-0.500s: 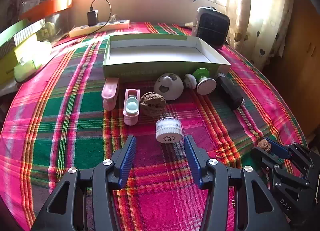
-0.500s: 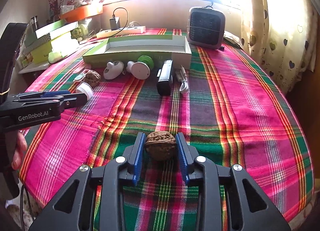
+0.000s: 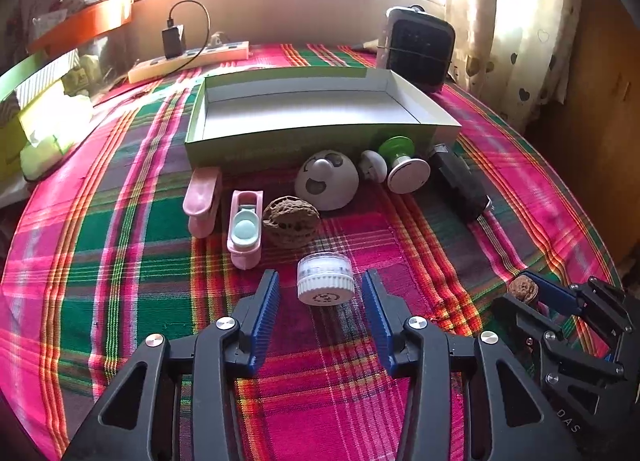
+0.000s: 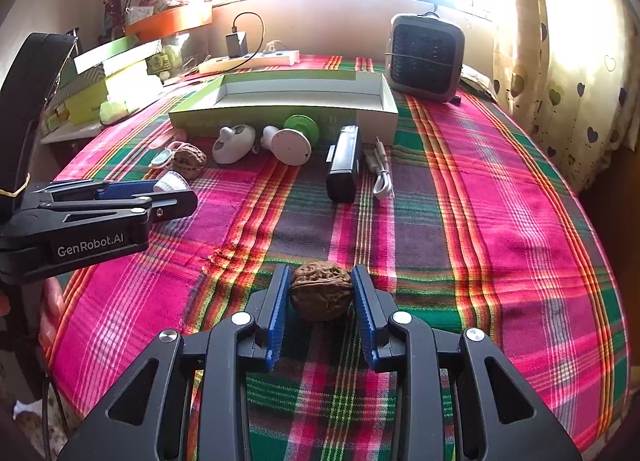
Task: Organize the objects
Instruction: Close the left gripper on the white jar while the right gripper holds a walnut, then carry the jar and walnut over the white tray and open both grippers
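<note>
We see a walnut [image 4: 321, 296] clamped between the blue pads of our right gripper [image 4: 321, 295], just above the plaid cloth [image 4: 500, 221] near its front edge. Our left gripper [image 3: 320, 295] stands open around a small white jar [image 3: 325, 279] lying on the cloth, with gaps on both sides. Just beyond the jar lie a second walnut [image 3: 291, 222], a pink toy toilet [image 3: 245, 234] and a white dome [image 3: 327, 180], all in front of the green tray [image 3: 256, 149].
</note>
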Demonstrator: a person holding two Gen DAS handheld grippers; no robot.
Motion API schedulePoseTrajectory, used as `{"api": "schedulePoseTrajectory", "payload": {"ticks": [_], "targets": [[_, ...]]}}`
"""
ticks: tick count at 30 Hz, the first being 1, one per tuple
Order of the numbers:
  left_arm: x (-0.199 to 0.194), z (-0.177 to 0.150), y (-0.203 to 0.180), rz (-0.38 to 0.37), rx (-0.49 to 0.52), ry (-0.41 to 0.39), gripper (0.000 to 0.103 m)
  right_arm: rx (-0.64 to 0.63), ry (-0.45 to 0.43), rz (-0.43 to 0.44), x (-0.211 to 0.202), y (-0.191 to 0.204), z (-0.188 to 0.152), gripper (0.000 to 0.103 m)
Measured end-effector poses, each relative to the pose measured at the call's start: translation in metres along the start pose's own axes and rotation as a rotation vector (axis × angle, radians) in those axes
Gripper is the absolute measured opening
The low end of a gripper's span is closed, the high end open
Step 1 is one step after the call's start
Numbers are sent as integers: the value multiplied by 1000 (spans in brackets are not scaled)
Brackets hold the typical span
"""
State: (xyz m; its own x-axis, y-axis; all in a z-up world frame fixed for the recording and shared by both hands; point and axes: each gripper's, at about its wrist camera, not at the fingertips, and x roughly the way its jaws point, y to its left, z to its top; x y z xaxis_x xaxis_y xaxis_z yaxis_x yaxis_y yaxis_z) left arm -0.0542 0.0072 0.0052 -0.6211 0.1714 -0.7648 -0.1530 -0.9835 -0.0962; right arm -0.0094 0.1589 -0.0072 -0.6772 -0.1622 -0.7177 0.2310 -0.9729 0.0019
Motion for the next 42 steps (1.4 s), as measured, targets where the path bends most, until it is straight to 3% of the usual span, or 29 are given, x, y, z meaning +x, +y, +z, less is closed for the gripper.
{"api": "schedulePoseTrajectory", "payload": {"ticks": [7,29,42], "targets": [[1,2,3,6,-7,0,26,-4,2,5,3,1,3,33],[-2,9,2,5,3,-15,25,-15,-7,31,8,7,19,33],[-12,32,6,8,11,-65,26,-37,-45,52,9,11,49,33]]}}
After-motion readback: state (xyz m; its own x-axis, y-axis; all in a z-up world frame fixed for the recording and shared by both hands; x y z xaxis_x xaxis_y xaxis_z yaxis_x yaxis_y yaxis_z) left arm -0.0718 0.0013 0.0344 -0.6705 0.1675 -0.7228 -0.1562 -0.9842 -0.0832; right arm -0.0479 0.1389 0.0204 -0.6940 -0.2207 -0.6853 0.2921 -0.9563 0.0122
